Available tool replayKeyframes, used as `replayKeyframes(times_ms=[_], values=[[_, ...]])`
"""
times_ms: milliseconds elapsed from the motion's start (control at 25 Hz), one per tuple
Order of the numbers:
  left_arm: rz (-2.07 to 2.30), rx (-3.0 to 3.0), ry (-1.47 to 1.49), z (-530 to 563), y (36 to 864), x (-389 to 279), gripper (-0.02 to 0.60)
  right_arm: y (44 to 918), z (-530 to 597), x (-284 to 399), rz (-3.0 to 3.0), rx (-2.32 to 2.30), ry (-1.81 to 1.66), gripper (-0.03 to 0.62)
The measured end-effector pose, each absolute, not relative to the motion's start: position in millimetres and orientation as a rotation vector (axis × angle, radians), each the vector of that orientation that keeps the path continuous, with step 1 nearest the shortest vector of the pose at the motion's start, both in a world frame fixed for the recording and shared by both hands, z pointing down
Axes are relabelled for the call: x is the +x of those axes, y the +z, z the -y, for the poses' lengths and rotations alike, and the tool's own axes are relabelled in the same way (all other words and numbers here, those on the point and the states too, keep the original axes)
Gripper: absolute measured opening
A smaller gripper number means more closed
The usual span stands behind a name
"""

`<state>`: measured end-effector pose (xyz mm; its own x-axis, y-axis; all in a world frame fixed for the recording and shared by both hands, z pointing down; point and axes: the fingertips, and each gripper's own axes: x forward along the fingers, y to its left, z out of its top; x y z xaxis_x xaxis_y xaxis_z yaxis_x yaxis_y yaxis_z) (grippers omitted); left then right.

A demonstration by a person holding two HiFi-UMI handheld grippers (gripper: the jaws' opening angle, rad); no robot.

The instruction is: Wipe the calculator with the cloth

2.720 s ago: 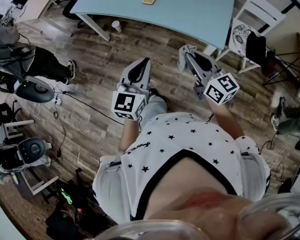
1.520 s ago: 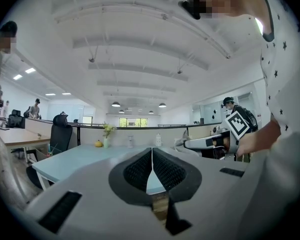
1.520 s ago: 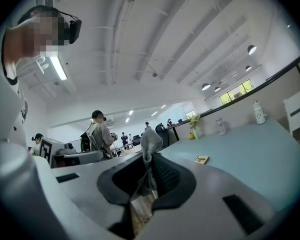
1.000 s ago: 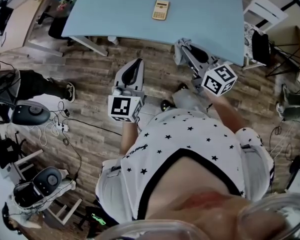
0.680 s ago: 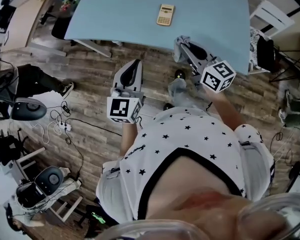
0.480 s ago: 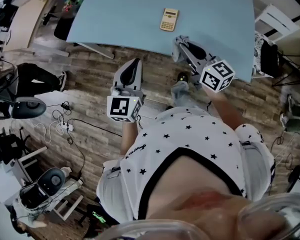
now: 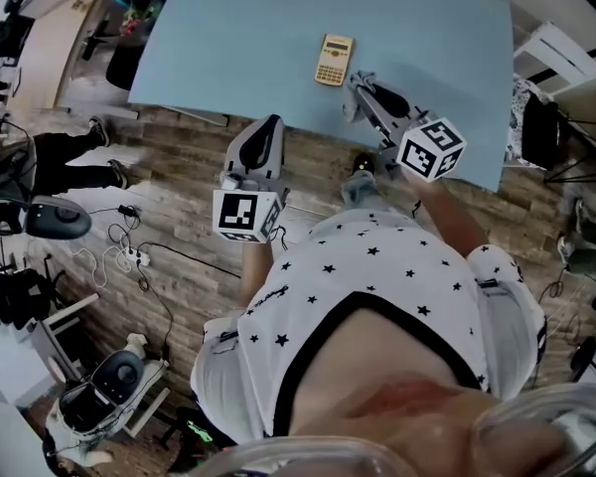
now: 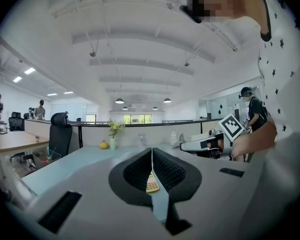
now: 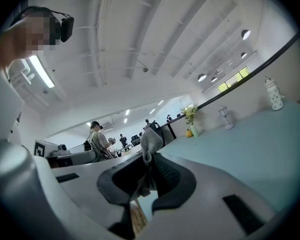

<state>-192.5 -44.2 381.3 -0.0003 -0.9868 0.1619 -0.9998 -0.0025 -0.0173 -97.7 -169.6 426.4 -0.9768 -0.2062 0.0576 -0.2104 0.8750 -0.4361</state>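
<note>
- Here is the beige pocket calculator [image 7: 335,60], lying flat on the pale blue tabletop [image 7: 238,28], a little in from the near edge and nothing touching it.
- The right gripper [image 7: 360,83] hangs over that near edge, just beside the calculator's right side, with its black-and-white marker cube [image 7: 432,149] trailing behind.
- In the right gripper view the jaws are clamped tight on a grey cloth [image 9: 149,140]. A bunched tuft of it pokes up past the tips, and more hangs down between the ribbed pads.
- A sliver of the calculator shows beneath those jaws, low in the right gripper view.
- The left gripper [image 7: 269,127] sits at the table's near edge, well to the left of the calculator, above the wood-plank floor [image 7: 179,187].
- In the left gripper view its jaws are pressed together with only a hairline slit between them, and they hold nothing. The calculator is seen on the table through the notch behind the tips.
- In the same view a small vase of flowers [image 8: 113,135] and a round yellow fruit [image 8: 104,145] stand at the table's far side.
</note>
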Motion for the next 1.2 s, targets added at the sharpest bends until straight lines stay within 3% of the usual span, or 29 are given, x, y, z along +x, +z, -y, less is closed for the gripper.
replayKeyframes(times_ms=[720, 1200], values=[[2.139, 2.138, 0.208, 141.9, 387.2, -208.7, 0.029, 457.2, 269.6, -115.1, 2.962, 0.36, 0.735, 0.046], [2.065, 2.144, 0.19, 159.6, 401.2, -254.1, 0.029, 497.1, 286.1, -163.8, 2.835, 0.428, 0.772, 0.045]])
